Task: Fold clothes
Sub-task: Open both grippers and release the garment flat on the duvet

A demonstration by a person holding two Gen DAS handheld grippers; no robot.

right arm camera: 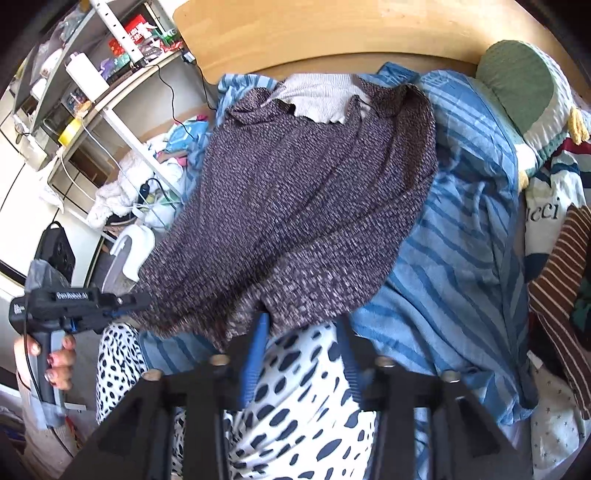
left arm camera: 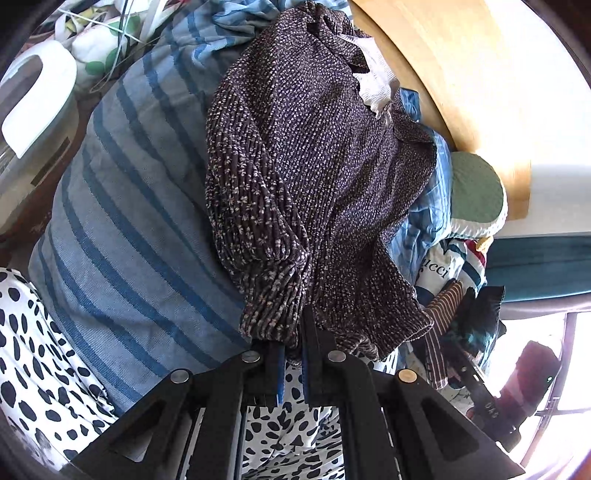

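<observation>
A dark purple speckled knit garment lies spread over a blue striped blanket on the bed, its grey inner collar at the far end. It also shows in the right wrist view. My left gripper is shut on the garment's near hem; in the right wrist view the left gripper holds the hem's left corner. My right gripper is open just in front of the hem's middle, empty, above a white cloth with dark spots.
A wooden headboard runs behind the bed. A green and white pillow and a brown striped garment lie at the right. Shelves, cables and a white container stand left of the bed.
</observation>
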